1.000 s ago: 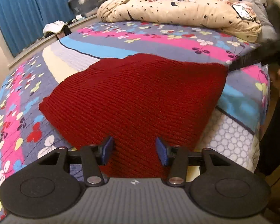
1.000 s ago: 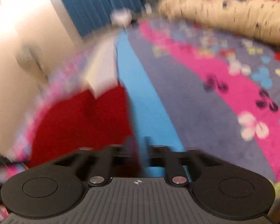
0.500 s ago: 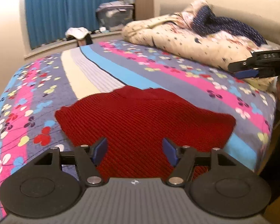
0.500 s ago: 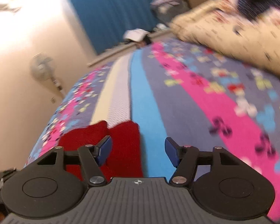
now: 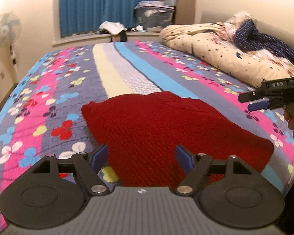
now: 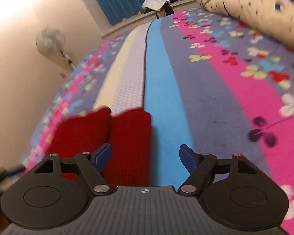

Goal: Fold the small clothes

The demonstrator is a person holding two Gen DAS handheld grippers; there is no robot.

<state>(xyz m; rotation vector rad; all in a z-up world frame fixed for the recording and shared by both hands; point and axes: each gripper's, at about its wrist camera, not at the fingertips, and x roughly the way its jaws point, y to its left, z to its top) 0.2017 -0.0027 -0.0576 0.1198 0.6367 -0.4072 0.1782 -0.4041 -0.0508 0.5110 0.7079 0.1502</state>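
Observation:
A dark red knitted garment (image 5: 166, 129) lies flat on the striped, flowered bedspread (image 5: 49, 101) near the bed's front edge. My left gripper (image 5: 142, 157) is open and empty, held above the garment's near edge. My right gripper (image 6: 145, 156) is open and empty, above the garment's right end; it also shows in the left wrist view (image 5: 262, 100), off the garment's right side. In the right wrist view the red garment (image 6: 111, 137) shows two rounded ends side by side on the white and blue stripes.
A rumpled cream star-print duvet (image 5: 225, 54) with a navy cloth (image 5: 264, 41) is piled at the bed's far right. A fan (image 5: 5, 31) stands by the left wall. A ledge with a white cloth (image 5: 111, 27) and bins runs below the blue curtain.
My right gripper has let go of the garment's edge, opened and lifted away to the right. My left gripper has opened wider and pulled up and back. The garment now lies flat.

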